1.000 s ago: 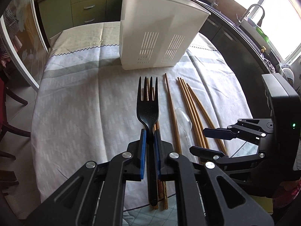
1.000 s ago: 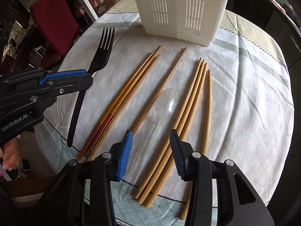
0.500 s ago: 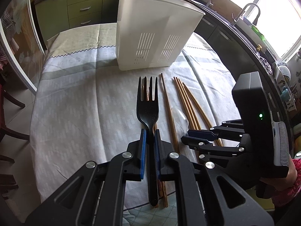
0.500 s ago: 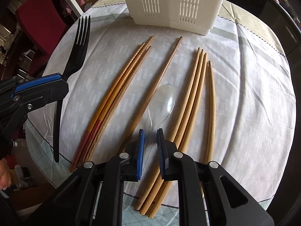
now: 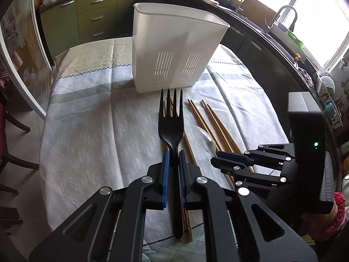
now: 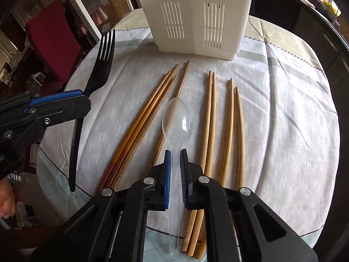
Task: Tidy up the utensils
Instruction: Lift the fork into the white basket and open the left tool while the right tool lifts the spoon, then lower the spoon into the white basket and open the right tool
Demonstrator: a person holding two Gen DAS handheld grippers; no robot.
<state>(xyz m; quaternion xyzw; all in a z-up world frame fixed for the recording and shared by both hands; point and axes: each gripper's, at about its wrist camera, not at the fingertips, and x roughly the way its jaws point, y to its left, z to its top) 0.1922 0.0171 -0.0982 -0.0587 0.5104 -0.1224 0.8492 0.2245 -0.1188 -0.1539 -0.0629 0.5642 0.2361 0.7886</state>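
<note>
Left wrist view: a black fork (image 5: 172, 128) is clamped by its handle in the closed left gripper (image 5: 173, 152), tines toward the white utensil holder (image 5: 174, 52).

Right wrist view: a clear plastic spoon (image 6: 176, 122) is pinched in the right gripper (image 6: 175, 152) — closed tight — above chopsticks (image 6: 229, 122) lying on the tablecloth (image 6: 283, 120).

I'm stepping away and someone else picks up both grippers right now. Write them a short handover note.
Left gripper: shut on the black fork, held off the cloth.
Right gripper: jaws have just been closing, now shut on the clear spoon.
Chopsticks lie loose on the tablecloth, in front of the white holder.
Done: both utensils gripped.
Left: drop the fork and spoon into the holder, then the chopsticks.
</note>
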